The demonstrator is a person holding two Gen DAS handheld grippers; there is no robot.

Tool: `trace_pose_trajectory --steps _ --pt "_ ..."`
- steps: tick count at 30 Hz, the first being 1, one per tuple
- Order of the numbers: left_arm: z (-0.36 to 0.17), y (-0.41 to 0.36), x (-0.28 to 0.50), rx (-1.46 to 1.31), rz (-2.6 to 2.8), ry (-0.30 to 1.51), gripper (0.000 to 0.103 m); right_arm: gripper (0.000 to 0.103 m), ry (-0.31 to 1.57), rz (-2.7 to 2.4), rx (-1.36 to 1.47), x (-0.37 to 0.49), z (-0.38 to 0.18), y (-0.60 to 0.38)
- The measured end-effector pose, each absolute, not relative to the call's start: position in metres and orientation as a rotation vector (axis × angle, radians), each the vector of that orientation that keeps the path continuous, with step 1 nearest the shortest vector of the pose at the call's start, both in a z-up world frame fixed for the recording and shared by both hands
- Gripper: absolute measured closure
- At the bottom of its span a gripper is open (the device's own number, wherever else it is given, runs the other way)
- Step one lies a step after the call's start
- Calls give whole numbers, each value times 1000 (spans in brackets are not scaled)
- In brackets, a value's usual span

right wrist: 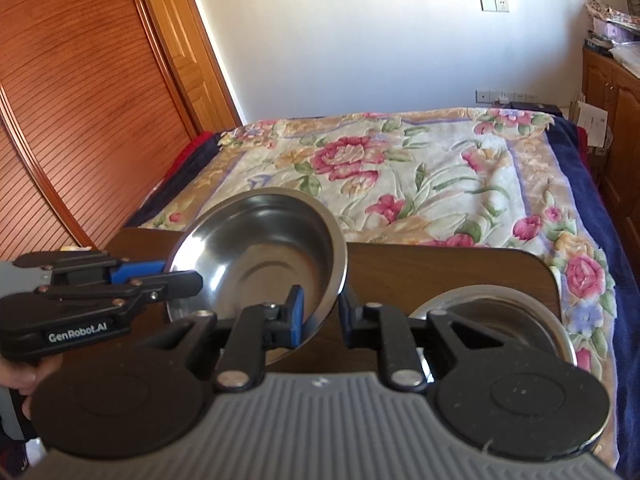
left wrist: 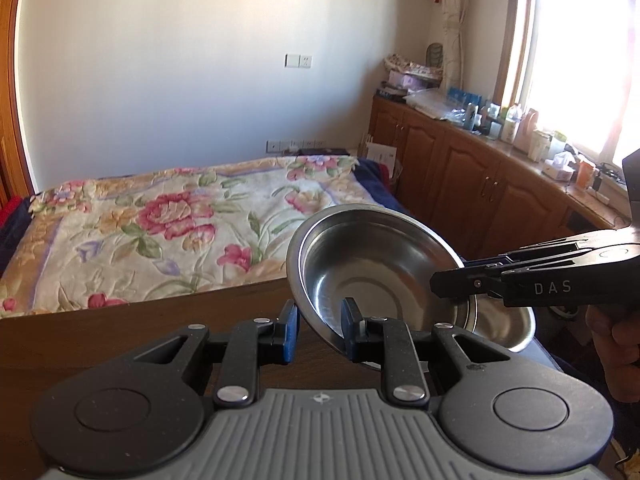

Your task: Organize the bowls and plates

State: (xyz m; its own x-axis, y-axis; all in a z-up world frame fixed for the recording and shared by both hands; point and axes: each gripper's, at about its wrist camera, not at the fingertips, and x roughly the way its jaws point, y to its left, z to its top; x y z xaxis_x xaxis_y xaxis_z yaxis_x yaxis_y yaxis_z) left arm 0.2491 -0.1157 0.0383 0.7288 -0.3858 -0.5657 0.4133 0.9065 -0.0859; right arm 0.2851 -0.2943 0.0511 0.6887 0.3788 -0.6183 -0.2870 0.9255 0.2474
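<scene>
Leftmost, the left tool point(left wrist: 318, 330) is closed on the steel dish point(left wrist: 380, 272). One blue pad sits outside the wall and the other inside, at about 7 o'clock on the rim as its own camera sees it. The dish is off the tabletop point(right wrist: 440, 272) and tilted, with its far rim higher and its hollow facing back toward both cameras. It is round, so it has no long axis; what matters is the line between the two grips.

Across that line, the right tool point(right wrist: 320, 316) is also clamped on the dish wall, at roughly 5 o'clock on the rim in its own view. There the left tool reaches in from about 9 o'clock. The dish therefore hangs between the two tools, each holding the near half of the rim, and nothing supports the far edge.

Further right, a second bowl point(right wrist: 520, 312) rests upright on the tabletop at about 3 o'clock from the held dish. It is just beside the right tool and partly hidden behind that tool's linkage. In the left view it shows low behind the dish, at about 4 o'clock. I judge the right hand to be clearly the nearer one to it.

If the dishes are to be gathered together, the carry would likely run toward 3 o'clock, with the right hand leading and the left following. The tilt would need levelling before the dish is set down. A strip of steel also shows under the left tool in the right view, but I cannot tell what it is. The bed point(right wrist: 400, 160) lies beyond at 12 o'clock.
</scene>
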Motion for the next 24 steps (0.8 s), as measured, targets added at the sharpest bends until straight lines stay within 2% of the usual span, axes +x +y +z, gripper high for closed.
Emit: trace_pose_trajectory --steps 10,24 --pt "63 -116 201 67 -468 539 78 83 660 349 103 250 79 -297" --pt "62 -112 138 95 -512 500 78 83 635 326 75 201 86 -298"
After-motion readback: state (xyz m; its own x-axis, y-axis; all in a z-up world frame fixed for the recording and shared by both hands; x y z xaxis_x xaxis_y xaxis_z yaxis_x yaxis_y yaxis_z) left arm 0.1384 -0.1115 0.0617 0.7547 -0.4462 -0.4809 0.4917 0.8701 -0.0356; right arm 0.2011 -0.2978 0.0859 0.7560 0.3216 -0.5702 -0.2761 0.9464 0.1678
